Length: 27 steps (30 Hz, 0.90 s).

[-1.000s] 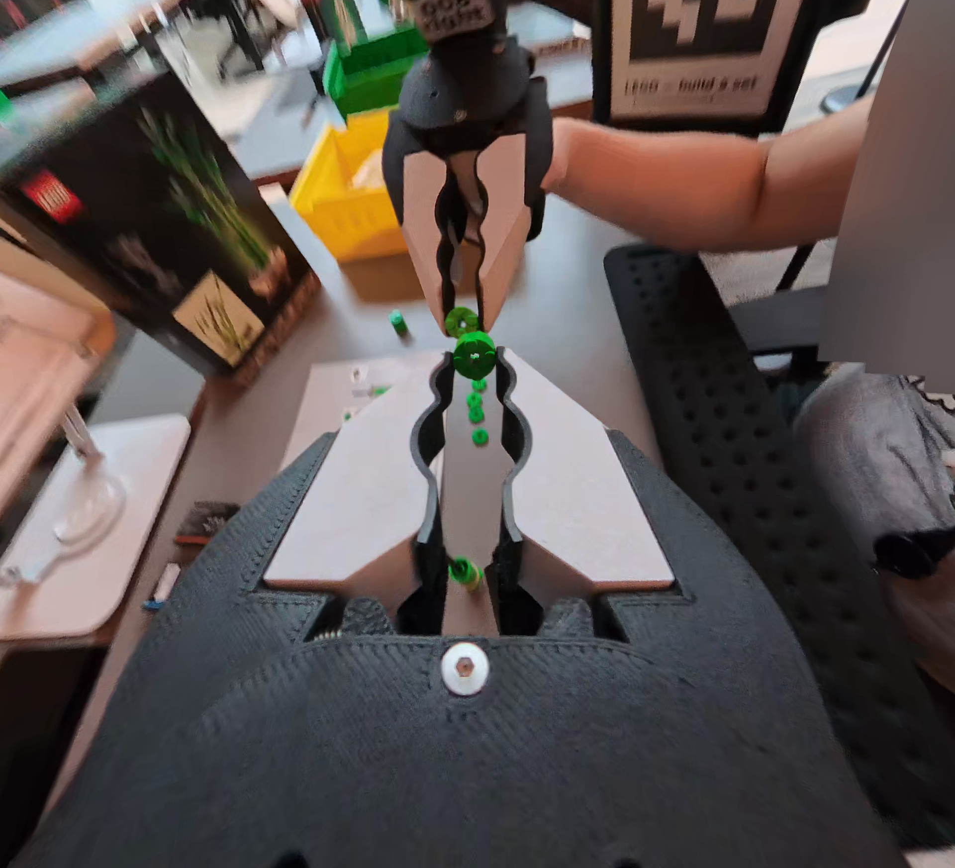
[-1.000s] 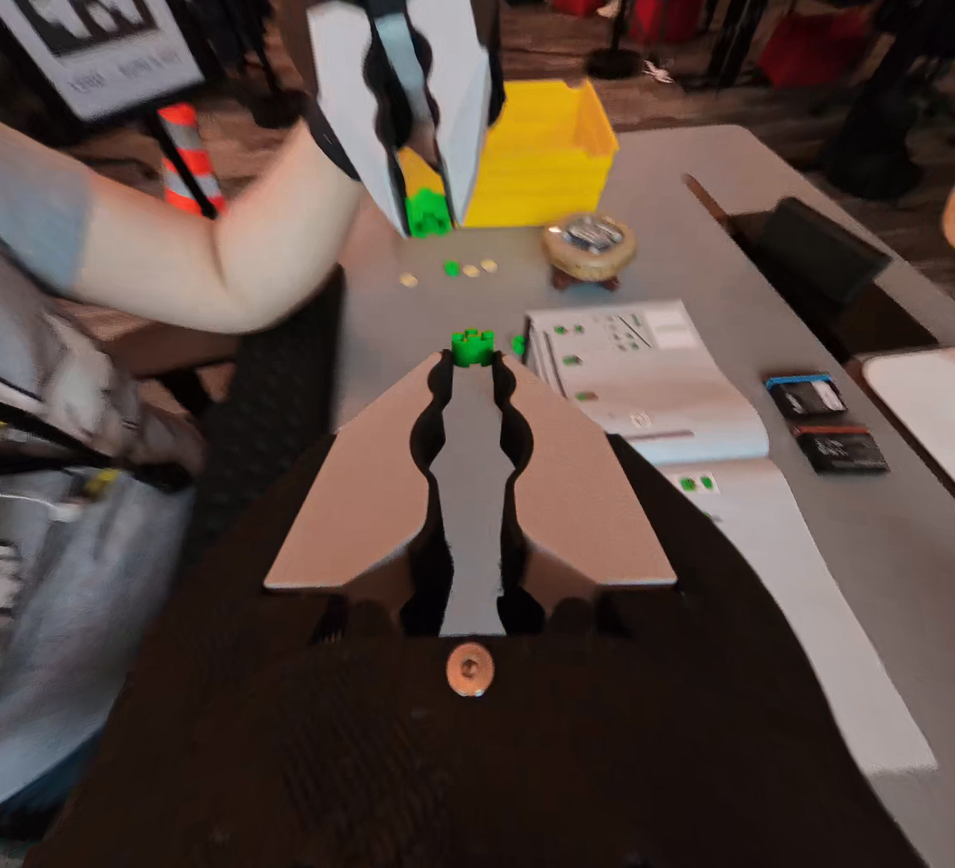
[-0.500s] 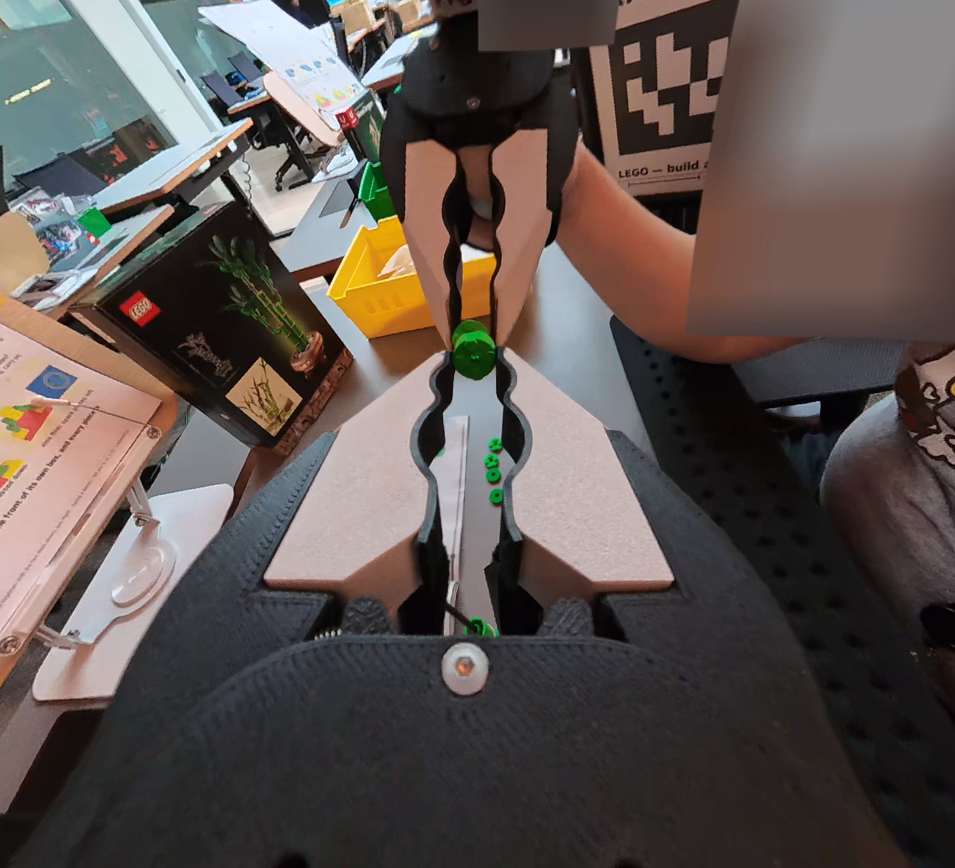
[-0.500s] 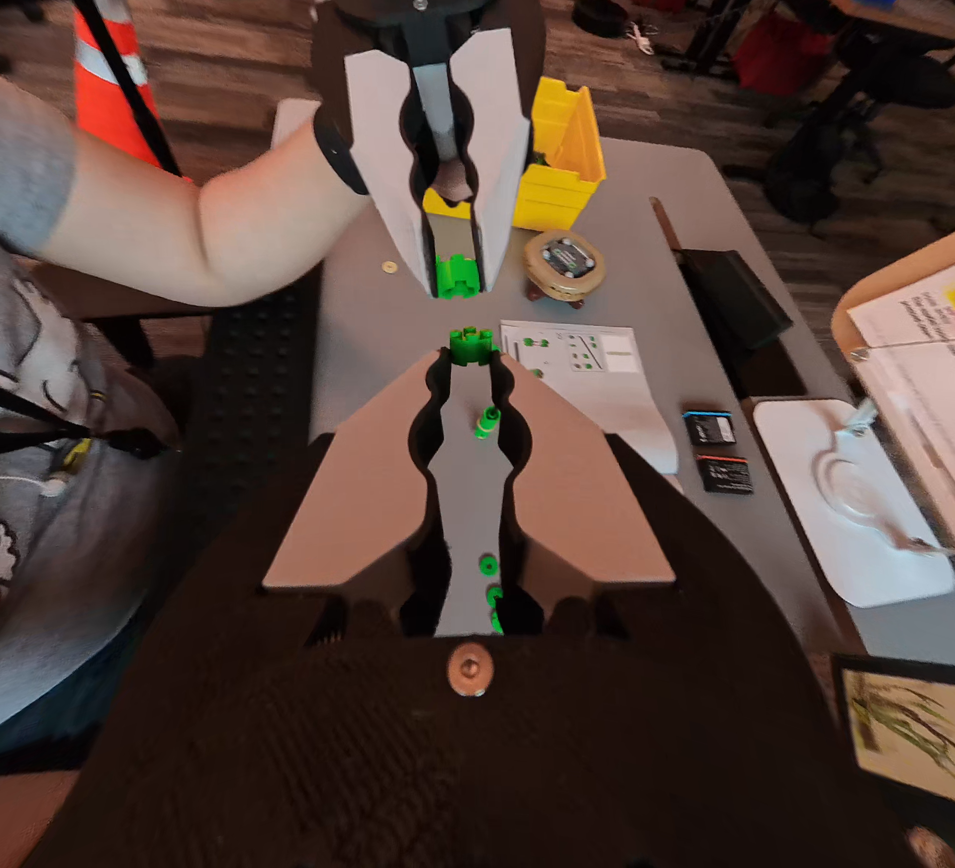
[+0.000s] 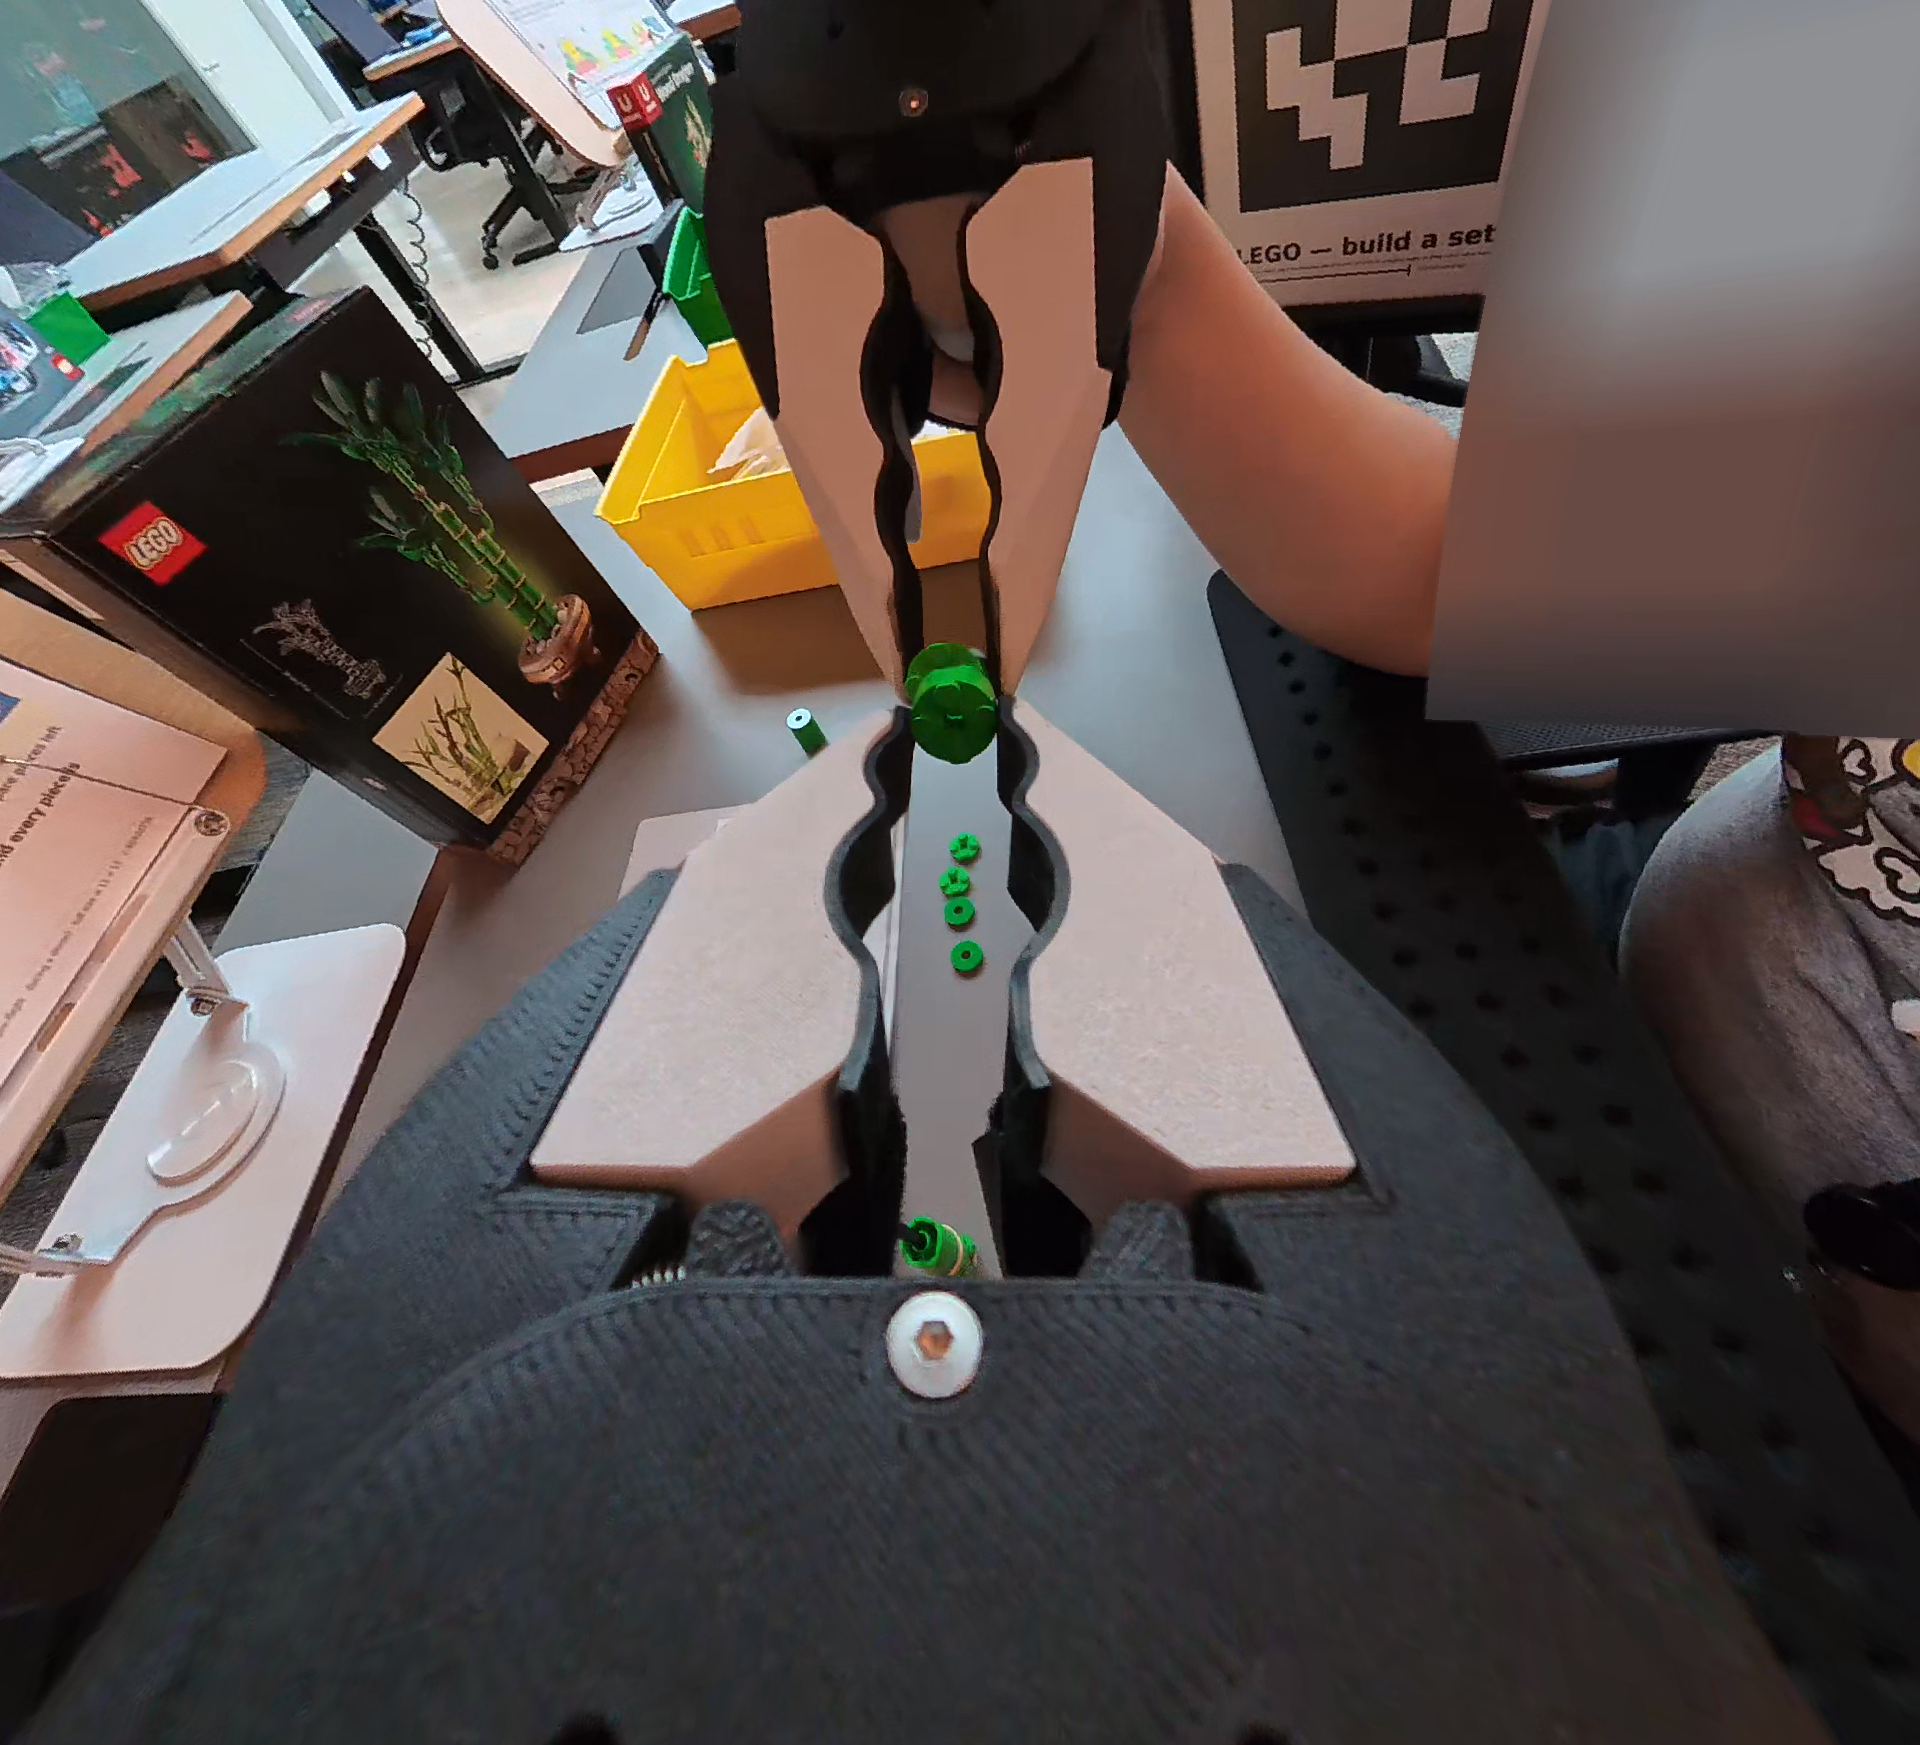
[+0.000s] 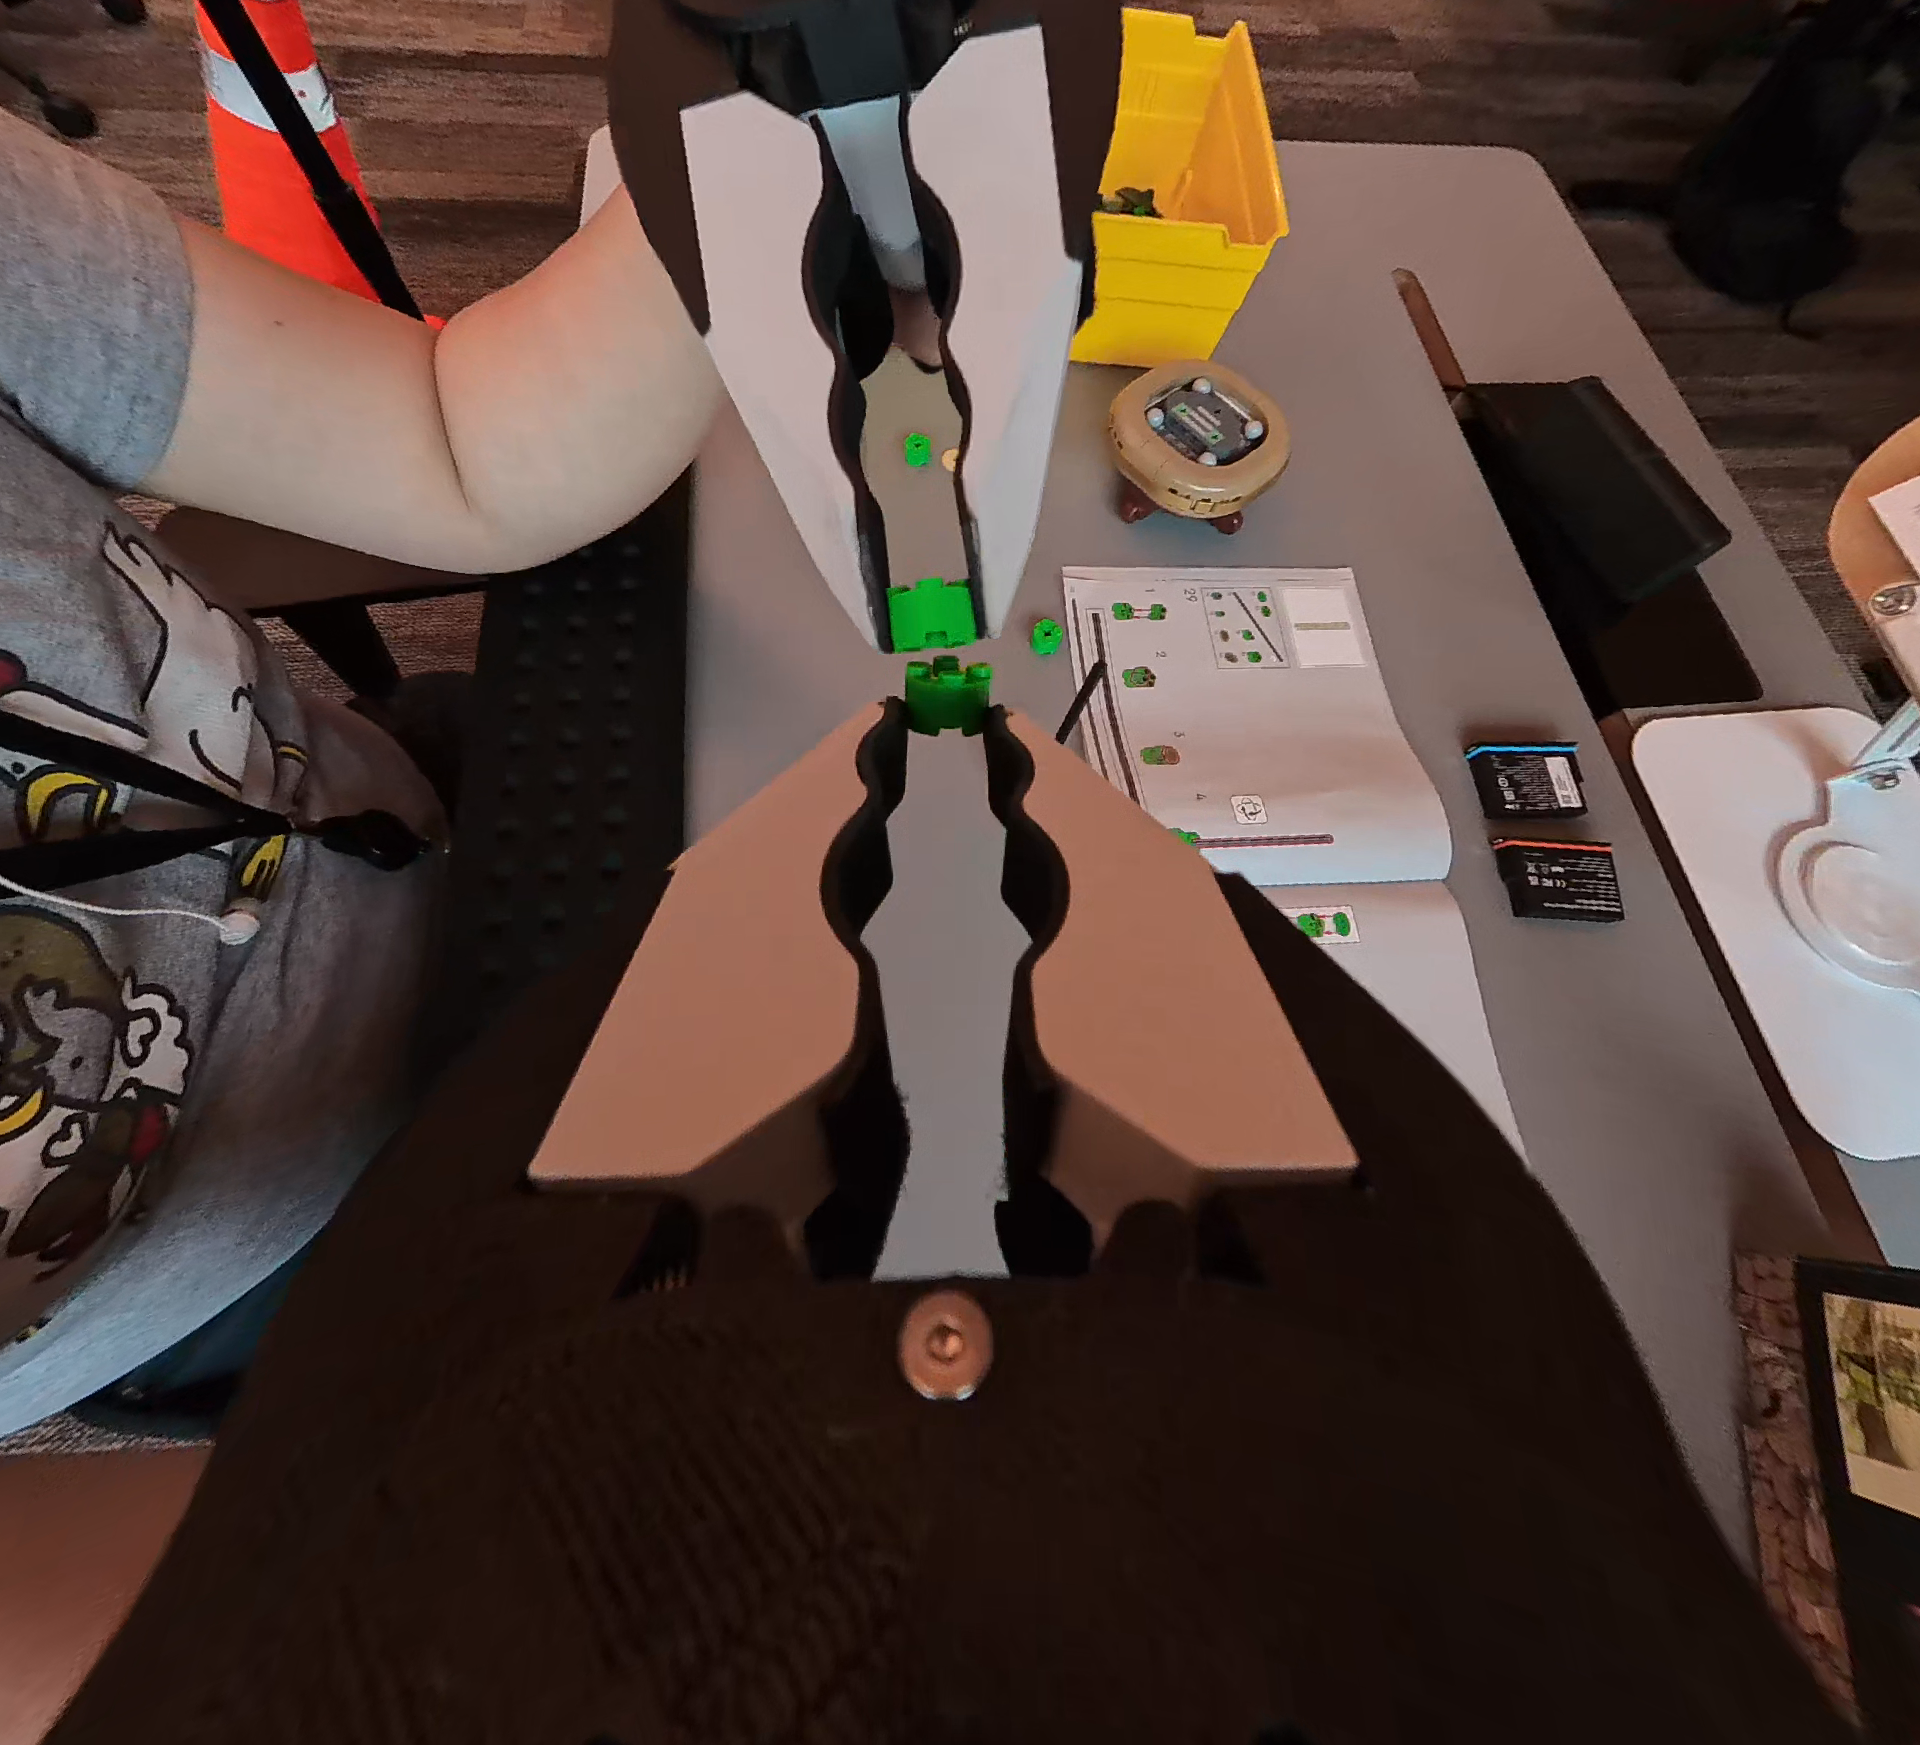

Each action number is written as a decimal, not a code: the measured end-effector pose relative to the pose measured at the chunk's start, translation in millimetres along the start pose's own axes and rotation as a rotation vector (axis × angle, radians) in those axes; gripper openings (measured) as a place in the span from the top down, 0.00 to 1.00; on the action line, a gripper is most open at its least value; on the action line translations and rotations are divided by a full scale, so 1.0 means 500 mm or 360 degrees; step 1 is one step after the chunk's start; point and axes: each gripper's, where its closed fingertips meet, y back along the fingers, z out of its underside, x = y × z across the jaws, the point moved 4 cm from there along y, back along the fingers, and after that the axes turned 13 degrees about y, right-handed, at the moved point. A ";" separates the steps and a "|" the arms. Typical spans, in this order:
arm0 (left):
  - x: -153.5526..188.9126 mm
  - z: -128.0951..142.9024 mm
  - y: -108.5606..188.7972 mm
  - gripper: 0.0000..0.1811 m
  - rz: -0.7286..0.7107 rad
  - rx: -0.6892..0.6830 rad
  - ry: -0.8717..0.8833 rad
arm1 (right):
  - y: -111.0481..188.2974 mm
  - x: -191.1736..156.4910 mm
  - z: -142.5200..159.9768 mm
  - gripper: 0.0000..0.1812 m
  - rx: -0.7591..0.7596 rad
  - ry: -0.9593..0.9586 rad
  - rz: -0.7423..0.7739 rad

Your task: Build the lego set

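a busy workshop room with desks, office chairs and an orange cone on dark wood-look flooring surrounds a grey table (image 6: 1455,407). on it sit a yellow bin (image 6: 1184,241), a round tan lego base (image 6: 1195,443), an open instruction booklet (image 6: 1247,719), two small black battery packs (image 6: 1538,822) and, off to one side, a black set box with a bamboo picture (image 5: 343,573). a few tiny green pieces (image 5: 961,906) lie loose in a row on the tabletop under the tools. above the table the two tools face each other tip to tip. the left gripper (image 5: 951,739) has its jaws drawn in close on a green round brick (image 5: 951,727) pinched at the very tips, and the right gripper (image 6: 943,708) is likewise closed down on a second green round brick (image 6: 943,696). seen from the right wrist view, the second brick's studs point away along the fingers, straight at the first brick, so both short cylinders share one axis running along the line of the two tools. a narrow gap shows there between them; in the left wrist view they look to overlap, so i can't tell whether they touch.
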 end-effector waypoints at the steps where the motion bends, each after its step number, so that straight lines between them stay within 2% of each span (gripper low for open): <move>1: -0.001 0.002 -0.003 0.92 0.0000 -0.0010 0.0001 | -0.002 -0.001 0.001 0.92 -0.0006 -0.0003 -0.0012; 15: -0.007 0.036 -0.019 0.93 0.0083 -0.0163 0.0100 | -0.031 -0.008 0.029 0.92 -0.0168 0.0005 -0.0099; 27: -0.011 0.052 -0.012 0.93 0.0143 -0.0210 0.0123 | -0.048 -0.011 0.028 0.93 -0.0251 0.0163 -0.0063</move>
